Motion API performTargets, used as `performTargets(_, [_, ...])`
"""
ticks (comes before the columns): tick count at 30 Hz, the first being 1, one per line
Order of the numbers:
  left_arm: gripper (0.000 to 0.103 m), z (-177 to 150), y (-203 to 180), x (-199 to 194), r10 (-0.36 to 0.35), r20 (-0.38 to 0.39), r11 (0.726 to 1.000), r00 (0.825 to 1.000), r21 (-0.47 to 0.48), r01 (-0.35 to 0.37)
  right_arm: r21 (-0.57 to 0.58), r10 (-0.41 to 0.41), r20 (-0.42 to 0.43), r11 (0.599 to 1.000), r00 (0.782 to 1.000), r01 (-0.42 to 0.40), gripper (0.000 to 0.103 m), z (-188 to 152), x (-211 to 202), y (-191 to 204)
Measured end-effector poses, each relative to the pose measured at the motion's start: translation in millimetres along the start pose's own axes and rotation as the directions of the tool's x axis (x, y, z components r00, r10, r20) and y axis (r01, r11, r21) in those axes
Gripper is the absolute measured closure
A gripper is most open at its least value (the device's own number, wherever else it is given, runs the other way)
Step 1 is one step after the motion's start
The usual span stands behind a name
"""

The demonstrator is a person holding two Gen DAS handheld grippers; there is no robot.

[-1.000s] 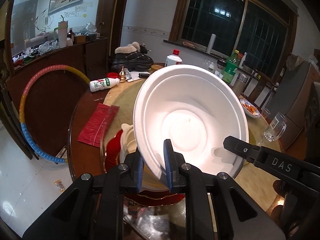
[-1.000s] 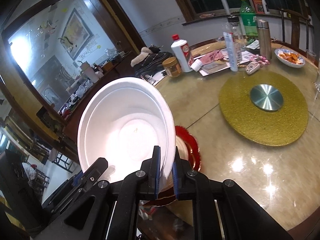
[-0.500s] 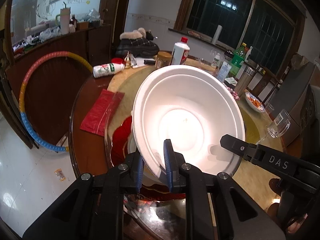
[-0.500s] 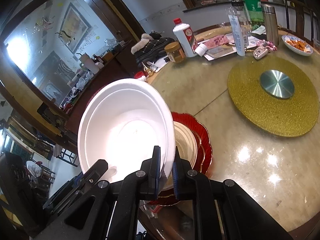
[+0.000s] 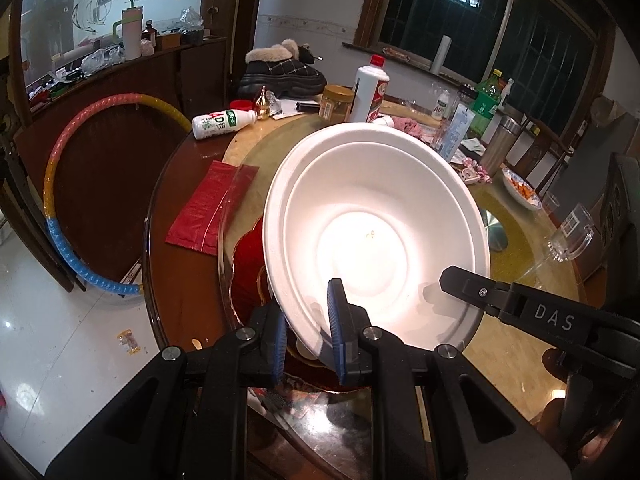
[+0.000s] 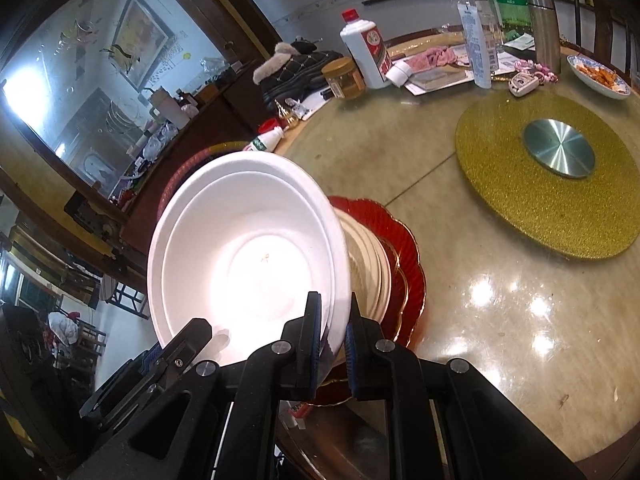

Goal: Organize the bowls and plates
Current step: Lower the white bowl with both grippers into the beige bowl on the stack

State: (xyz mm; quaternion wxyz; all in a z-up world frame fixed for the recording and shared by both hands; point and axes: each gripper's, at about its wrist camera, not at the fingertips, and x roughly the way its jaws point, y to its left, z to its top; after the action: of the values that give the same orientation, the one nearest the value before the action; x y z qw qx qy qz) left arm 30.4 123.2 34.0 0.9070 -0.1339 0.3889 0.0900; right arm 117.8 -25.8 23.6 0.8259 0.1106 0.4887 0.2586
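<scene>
- Two grippers share one white bowl (image 5: 376, 236); in the left wrist view my left gripper (image 5: 308, 332) is clamped on its near rim, keeping the bowl tilted above the red plate stack (image 5: 248, 264).
- Right wrist view: my right gripper (image 6: 334, 344) pinches the opposite rim. Since a second ago, the stack (image 6: 384, 264) shows more beneath.

Dim indoor light, dark windows; the white bowl (image 5: 376, 236) between the tongs is blown out, ceiling glare spots on the table (image 6: 520, 300) right of them, heavy fisheye edges
</scene>
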Motion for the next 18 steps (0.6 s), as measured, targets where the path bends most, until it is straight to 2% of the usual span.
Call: performTargets(18, [0.086,-1.6,5.8,4.8,-0.003,-0.018,1.000,1.000,0.004,0.003,-0.005,-0.036,-0.037,0.999,0.999,0.036,0.090,-0.8,7.9,4.5])
